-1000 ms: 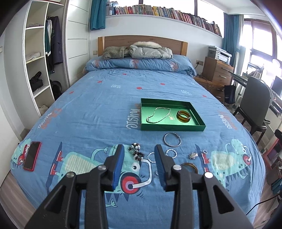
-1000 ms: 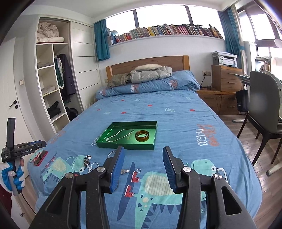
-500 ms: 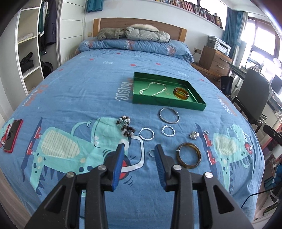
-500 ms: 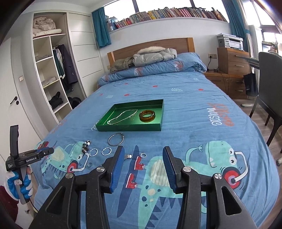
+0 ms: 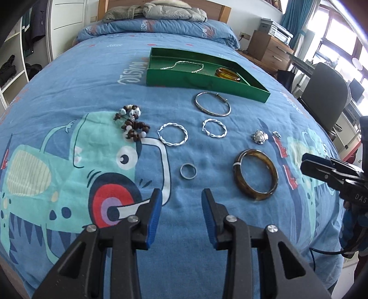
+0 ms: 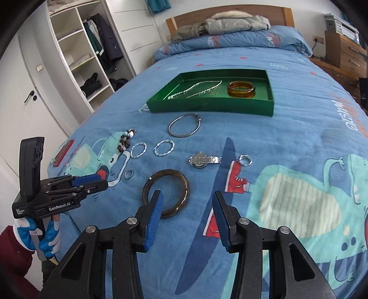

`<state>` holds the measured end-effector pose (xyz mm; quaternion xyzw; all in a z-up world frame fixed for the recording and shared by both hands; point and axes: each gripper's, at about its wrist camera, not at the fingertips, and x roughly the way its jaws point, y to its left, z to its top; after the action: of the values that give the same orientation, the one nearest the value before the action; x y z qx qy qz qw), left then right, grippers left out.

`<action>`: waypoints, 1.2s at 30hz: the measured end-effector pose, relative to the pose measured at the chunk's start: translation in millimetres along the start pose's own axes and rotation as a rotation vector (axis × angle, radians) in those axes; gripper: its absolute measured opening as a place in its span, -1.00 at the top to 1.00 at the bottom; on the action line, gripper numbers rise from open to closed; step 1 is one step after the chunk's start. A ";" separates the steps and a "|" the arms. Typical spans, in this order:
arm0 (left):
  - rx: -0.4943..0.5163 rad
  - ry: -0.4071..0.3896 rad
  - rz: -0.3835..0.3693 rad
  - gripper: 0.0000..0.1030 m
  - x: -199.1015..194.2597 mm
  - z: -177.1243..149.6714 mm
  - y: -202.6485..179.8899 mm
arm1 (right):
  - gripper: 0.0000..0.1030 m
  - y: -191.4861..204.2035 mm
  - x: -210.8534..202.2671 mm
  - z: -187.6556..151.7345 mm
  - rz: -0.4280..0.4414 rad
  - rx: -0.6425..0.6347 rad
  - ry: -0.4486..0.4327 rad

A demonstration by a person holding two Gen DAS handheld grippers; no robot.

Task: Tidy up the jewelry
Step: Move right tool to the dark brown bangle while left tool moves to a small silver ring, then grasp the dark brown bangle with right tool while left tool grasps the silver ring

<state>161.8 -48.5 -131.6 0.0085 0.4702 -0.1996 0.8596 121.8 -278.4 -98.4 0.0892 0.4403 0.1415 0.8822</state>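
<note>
A green tray (image 5: 207, 81) (image 6: 214, 107) on the blue bedspread holds a silver chain (image 5: 186, 66) and an amber bangle (image 6: 241, 89). In front of it lie a large silver bangle (image 5: 212, 104), two twisted silver rings (image 5: 172, 137) (image 5: 214, 128), a bead bracelet (image 5: 132, 123), a small plain ring (image 5: 188, 171), a silver watch (image 6: 203, 159), a tiny ring (image 6: 245, 160) and a dark brown bangle (image 5: 255, 173) (image 6: 166, 192). My left gripper (image 5: 181, 207) is open, just short of the small ring. My right gripper (image 6: 187, 205) is open beside the brown bangle.
A red phone (image 6: 63, 153) lies near the bed's left edge. A folded jacket (image 5: 174, 10) lies by the headboard. A grey chair (image 5: 322, 92) and wooden drawers (image 5: 269, 49) stand right of the bed. An open wardrobe (image 6: 87, 57) stands on the left.
Both grippers have moved forward and down toward the loose jewelry on the bedspread. Their jaws have stayed open. No piece of jewelry has moved.
</note>
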 end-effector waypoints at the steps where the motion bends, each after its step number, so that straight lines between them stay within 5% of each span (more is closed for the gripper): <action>1: 0.001 0.002 -0.006 0.35 3.4 0.8 0.5 | 0.13 2.6 8.3 0.9 0.004 -0.013 0.018; 17: 0.077 -0.003 0.035 0.35 43.5 14.4 -14.0 | 0.27 8.9 72.5 3.3 -0.021 -0.113 0.129; 24: 0.095 -0.027 0.072 0.51 45.1 10.0 -18.0 | 0.79 -1.8 71.5 1.2 -0.053 -0.099 0.099; 26: 0.093 -0.023 0.074 0.63 43.8 10.3 -16.7 | 0.81 -3.1 69.5 0.1 -0.055 -0.089 0.090; 36: 0.047 -0.029 0.075 0.64 18.8 3.2 -8.5 | 0.82 -6.2 32.7 -11.2 -0.076 -0.015 0.023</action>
<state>170.4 -63.2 -143.6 0.0436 0.4521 -0.1783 0.8729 132.6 -273.1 -131.4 0.0642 0.4522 0.1123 0.8825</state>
